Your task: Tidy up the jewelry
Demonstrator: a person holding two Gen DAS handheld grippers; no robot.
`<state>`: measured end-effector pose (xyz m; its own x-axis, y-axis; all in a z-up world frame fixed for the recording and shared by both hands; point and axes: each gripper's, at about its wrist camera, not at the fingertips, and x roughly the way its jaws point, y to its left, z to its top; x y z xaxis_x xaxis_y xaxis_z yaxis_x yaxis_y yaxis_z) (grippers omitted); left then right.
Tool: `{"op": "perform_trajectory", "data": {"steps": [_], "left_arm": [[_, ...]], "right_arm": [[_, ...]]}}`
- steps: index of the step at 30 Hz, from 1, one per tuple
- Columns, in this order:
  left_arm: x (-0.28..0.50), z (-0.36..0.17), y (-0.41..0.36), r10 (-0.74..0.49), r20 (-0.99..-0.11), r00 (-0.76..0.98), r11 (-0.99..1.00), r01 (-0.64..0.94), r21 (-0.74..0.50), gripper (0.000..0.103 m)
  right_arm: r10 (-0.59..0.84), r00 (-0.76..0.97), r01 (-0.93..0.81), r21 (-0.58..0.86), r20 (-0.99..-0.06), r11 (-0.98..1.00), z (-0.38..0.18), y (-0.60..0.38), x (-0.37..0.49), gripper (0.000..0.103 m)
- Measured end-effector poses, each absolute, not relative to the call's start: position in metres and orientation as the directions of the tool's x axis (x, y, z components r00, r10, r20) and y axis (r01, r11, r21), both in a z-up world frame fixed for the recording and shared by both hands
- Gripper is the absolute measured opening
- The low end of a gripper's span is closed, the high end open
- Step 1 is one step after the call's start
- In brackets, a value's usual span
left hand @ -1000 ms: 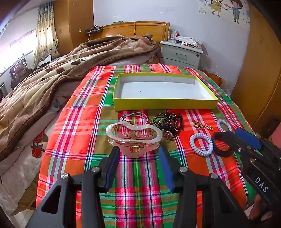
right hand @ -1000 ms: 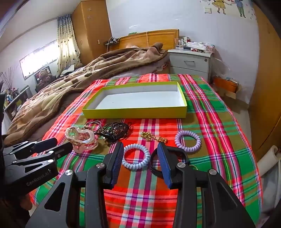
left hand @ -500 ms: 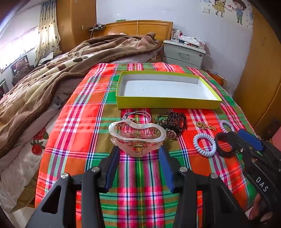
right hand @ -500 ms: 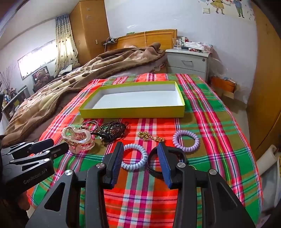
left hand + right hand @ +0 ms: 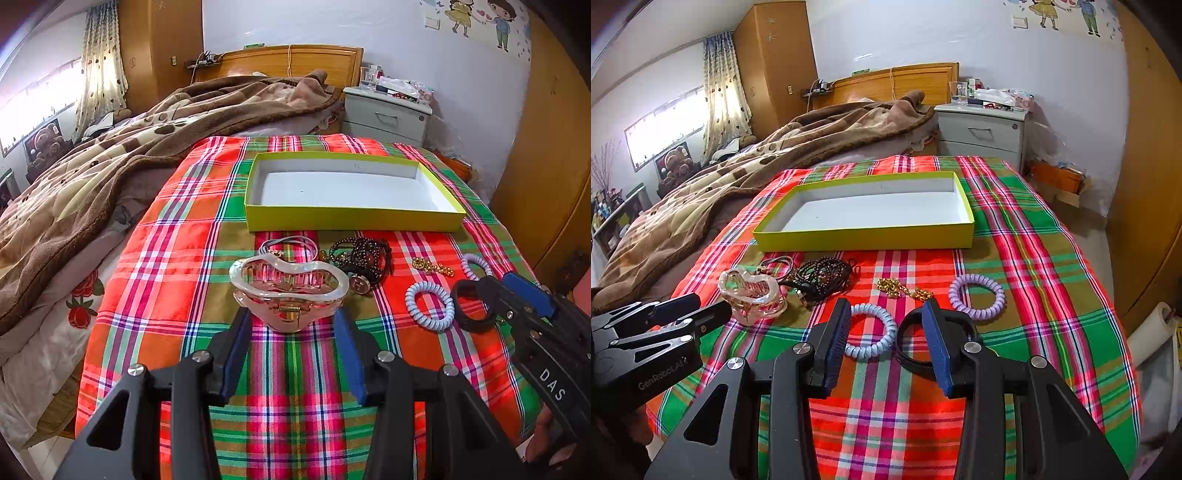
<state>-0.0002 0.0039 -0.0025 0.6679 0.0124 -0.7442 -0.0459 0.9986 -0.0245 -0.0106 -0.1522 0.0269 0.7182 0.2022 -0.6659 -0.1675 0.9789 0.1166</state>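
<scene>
My left gripper (image 5: 291, 332) – jaws open – faces the clear plastic claw hair clip (image 5: 289, 287), long axis crosswise; right gripper (image 5: 886, 332) jaws open – over the black band (image 5: 916, 343).

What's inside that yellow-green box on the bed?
Nothing that shows: the yellow-green box has a bare white floor in both views. Only a thin strip of floor just behind its near wall is hidden. All the jewelry, like the clear hair claw, lies outside on the plaid cloth.

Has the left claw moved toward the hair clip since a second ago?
Yes, slightly. In the left wrist view the left claw now has the hair clip lower in frame, closer between its fingers, and the box looms nearer.
</scene>
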Motion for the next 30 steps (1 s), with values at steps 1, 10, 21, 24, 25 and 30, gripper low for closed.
{"op": "perform_trajectory", "data": {"steps": [1,10,21,24,25,30], "left_arm": [[-0.0002,-0.003,0.0045,0.011,-0.744,0.669,0.999,-0.046,-0.027,0.048],[-0.0002,-0.0015,0.0033,0.019,-0.741,0.671,0.999,-0.045,-0.015,0.048],[0.0011,0.0,0.0001,0.025,-0.739,0.674,0.999,-0.049,-0.011,0.048],[0.0006,-0.0003,0.0004,0.025,-0.739,0.673,0.999,-0.049,-0.011,0.048],[0.0009,-0.0001,0.0003,0.024,-0.74,0.672,0.999,-0.047,-0.01,0.048],[0.0006,-0.0005,0.0008,0.023,-0.74,0.672,0.999,-0.047,-0.011,0.048]], "right_arm": [[0.202,0.717,-0.169,0.116,-0.667,0.979,0.027,-0.1523,-0.0108,0.041],[0.202,0.719,-0.169,0.116,-0.665,0.979,0.0275,-0.1515,-0.0101,0.041],[0.201,0.719,-0.168,0.115,-0.666,0.979,0.0277,-0.1516,-0.0117,0.041],[0.202,0.718,-0.168,0.115,-0.666,0.979,0.0277,-0.1519,-0.0118,0.041],[0.202,0.718,-0.168,0.115,-0.666,0.979,0.0278,-0.1518,-0.0117,0.041],[0.201,0.718,-0.168,0.114,-0.666,0.979,0.0278,-0.1516,-0.0117,0.041]]}}
